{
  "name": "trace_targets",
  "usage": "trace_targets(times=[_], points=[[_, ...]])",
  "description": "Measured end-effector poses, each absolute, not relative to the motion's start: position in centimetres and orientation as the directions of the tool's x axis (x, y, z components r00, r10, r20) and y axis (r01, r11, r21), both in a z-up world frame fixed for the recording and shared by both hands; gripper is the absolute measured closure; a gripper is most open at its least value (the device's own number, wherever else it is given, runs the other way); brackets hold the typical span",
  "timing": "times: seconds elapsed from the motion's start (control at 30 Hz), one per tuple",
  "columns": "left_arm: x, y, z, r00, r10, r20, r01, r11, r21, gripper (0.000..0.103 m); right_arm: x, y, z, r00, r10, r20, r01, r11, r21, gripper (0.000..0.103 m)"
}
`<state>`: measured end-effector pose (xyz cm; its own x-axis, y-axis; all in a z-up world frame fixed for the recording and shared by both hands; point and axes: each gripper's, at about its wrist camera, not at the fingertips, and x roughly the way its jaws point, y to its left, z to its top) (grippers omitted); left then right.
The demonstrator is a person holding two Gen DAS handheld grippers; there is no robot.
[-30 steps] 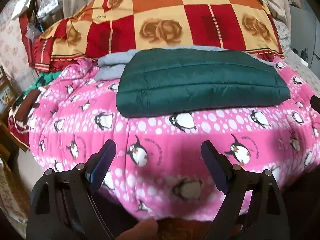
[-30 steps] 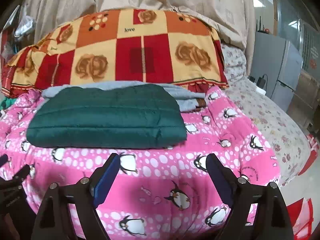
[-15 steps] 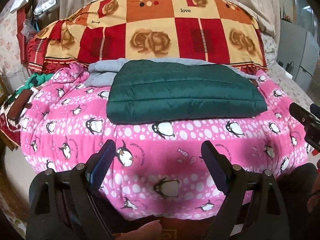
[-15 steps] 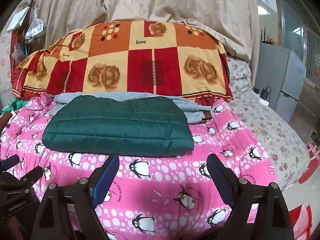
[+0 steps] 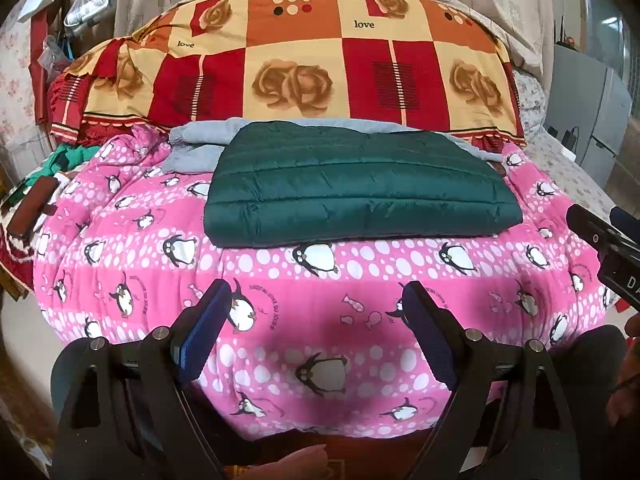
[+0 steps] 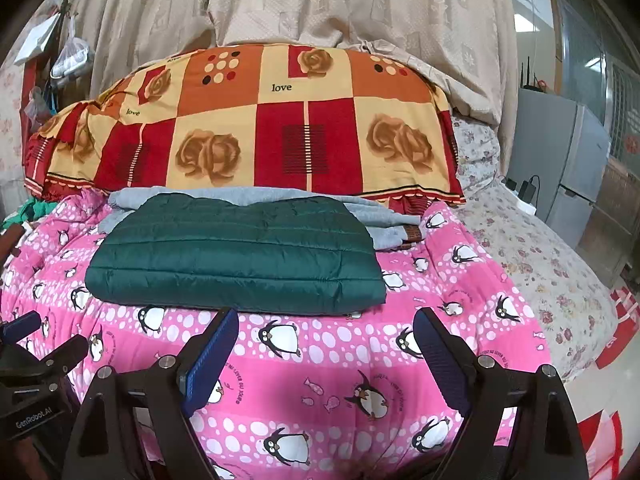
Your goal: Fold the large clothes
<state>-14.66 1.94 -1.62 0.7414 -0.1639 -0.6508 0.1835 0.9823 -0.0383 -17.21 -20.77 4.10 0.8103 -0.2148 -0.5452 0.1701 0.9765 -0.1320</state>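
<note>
A dark green quilted jacket (image 5: 356, 184) lies folded into a flat rectangle on the pink penguin blanket (image 5: 320, 280); it also shows in the right wrist view (image 6: 240, 256). It rests partly on a folded grey garment (image 5: 200, 140), which shows in the right wrist view (image 6: 376, 216) too. My left gripper (image 5: 316, 300) is open and empty, held back from the bed's near edge. My right gripper (image 6: 324, 328) is open and empty, just short of the jacket's near edge. Each gripper shows at the edge of the other's view.
A large red, orange and cream rose-patterned pillow (image 6: 256, 128) lies behind the clothes. Beige curtain (image 6: 320, 0) hangs behind. A grey cabinet (image 6: 560, 152) stands at the right, beside a floral sheet (image 6: 540, 256). Green and red items (image 5: 44, 184) lie at the left.
Both grippers have drawn back and risen from the bed, so the jacket and pillow sit farther off. The jacket has not moved. Both stay open.
</note>
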Motion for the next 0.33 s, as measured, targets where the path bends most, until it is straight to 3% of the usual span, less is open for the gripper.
trace_targets(times=[0.33], points=[[-15.31,1.88,-1.16,0.77,-0.152,-0.619,0.177,0.984,-0.021,0.016,-17.13,-20.61,4.17,0.81,-0.214,-0.547,0.167,0.977,-0.135,0.016]])
